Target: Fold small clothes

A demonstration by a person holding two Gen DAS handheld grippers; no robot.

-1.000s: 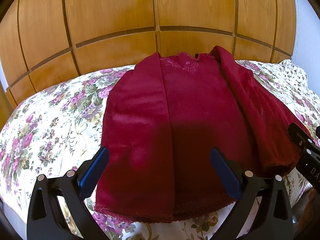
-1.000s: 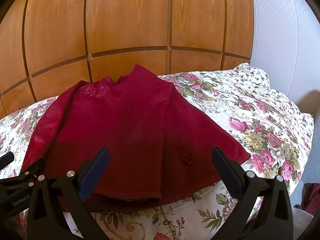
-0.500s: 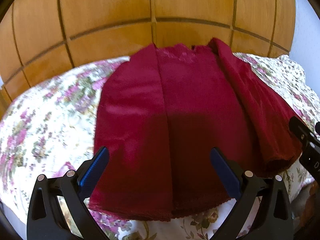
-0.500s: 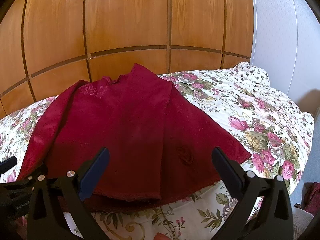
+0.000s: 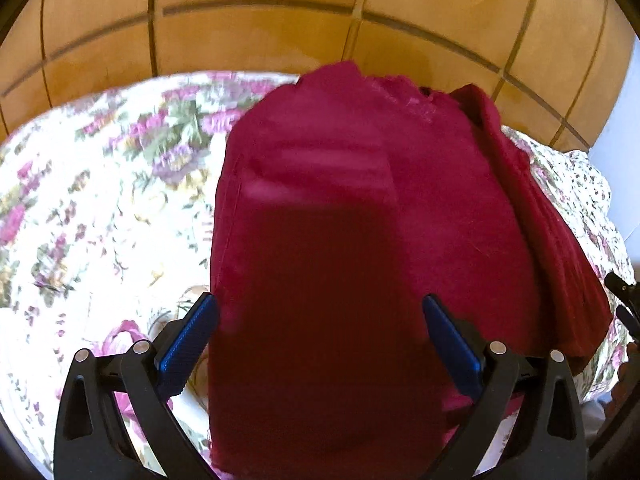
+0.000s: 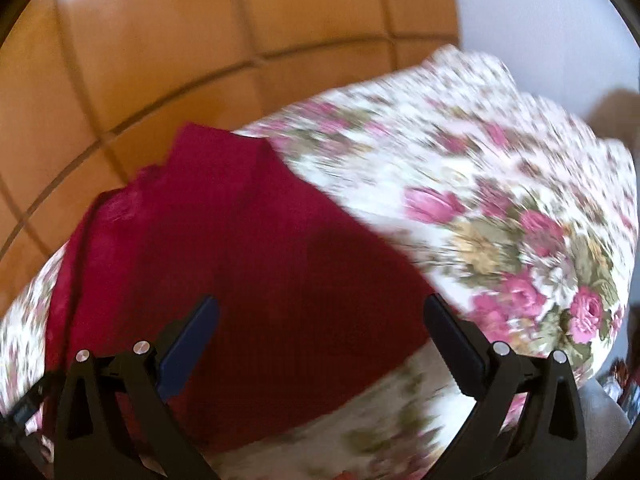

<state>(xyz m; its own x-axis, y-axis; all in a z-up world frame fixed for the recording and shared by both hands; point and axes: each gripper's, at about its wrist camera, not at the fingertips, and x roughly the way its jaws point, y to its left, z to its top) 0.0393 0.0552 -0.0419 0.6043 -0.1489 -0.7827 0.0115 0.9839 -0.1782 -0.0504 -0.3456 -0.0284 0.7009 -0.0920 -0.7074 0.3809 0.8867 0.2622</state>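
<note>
the dark red garment (image 5: 344,216) lies spread on the floral bed (image 5: 100,216), side panels already folded in. both the left claw (image 5: 320,316) and the right claw (image 6: 320,316) hang released over its near hem, grasping nothing. next likely calls for pinching the hem corners and folding toward the neckline. no legible writing.

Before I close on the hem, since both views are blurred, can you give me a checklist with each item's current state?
1. Left gripper open: ok.
2. Right gripper open: ok.
3. Red garment between the left fingers: ok.
4. Garment lying on the floral bedspread: ok.
5. Near hem within the left fingers' reach: cannot tell, it runs below the frame.
6. Right side flap flat: not ok, it looks bunched.
</note>
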